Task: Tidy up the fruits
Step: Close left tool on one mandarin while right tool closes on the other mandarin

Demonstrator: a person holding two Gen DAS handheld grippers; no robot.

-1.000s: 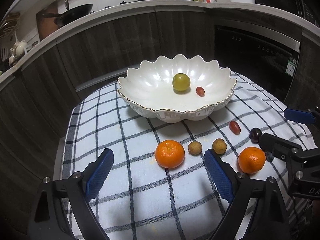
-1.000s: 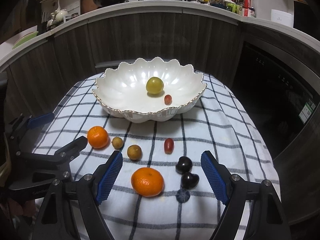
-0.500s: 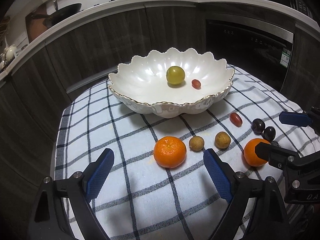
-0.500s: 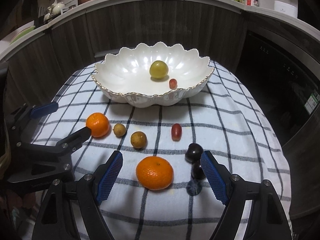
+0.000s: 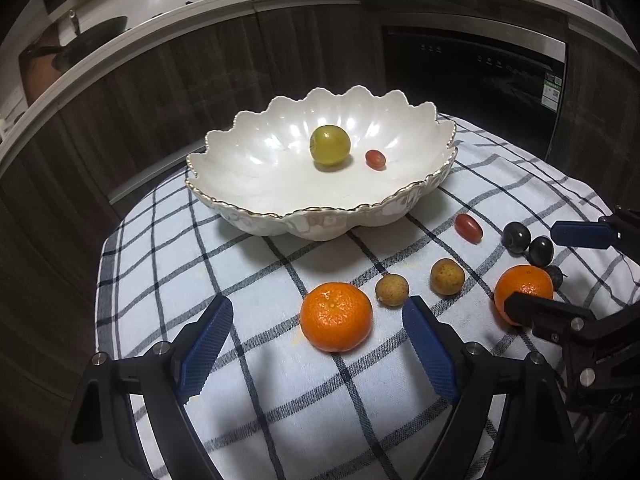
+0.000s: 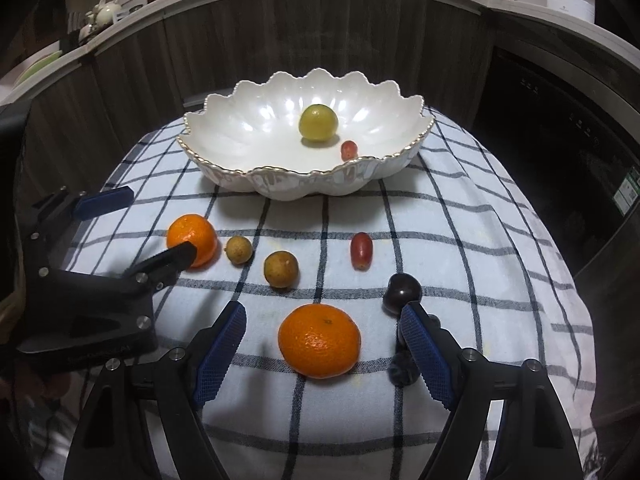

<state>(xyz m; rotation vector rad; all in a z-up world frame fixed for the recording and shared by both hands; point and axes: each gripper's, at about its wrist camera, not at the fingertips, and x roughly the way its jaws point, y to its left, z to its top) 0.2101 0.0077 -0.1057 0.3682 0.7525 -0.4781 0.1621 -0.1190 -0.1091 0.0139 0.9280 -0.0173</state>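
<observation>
Two mandarins are being straddled on the checked cloth [image 5: 248, 360]; left claw [image 5: 318, 334] is closing around one [image 5: 336, 316], untouched; right claw [image 6: 322, 340] is being held open around the other [image 6: 319, 340].

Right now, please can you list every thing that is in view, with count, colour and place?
scalloped white ceramic bowl: 1, white with gold rim, far middle of cloth
round green fruit: 1, yellow-green, inside bowl
small red grape: 1, red, inside bowl
second red grape: 1, red, on cloth
orange mandarins: 2, orange, on cloth
small tan round fruits: 2, brown, on cloth
dark round fruits: 3, near-black, right side
checked cloth: 1, white and dark
left gripper: open, closing, mandarin between its fingers
right gripper: open
</observation>
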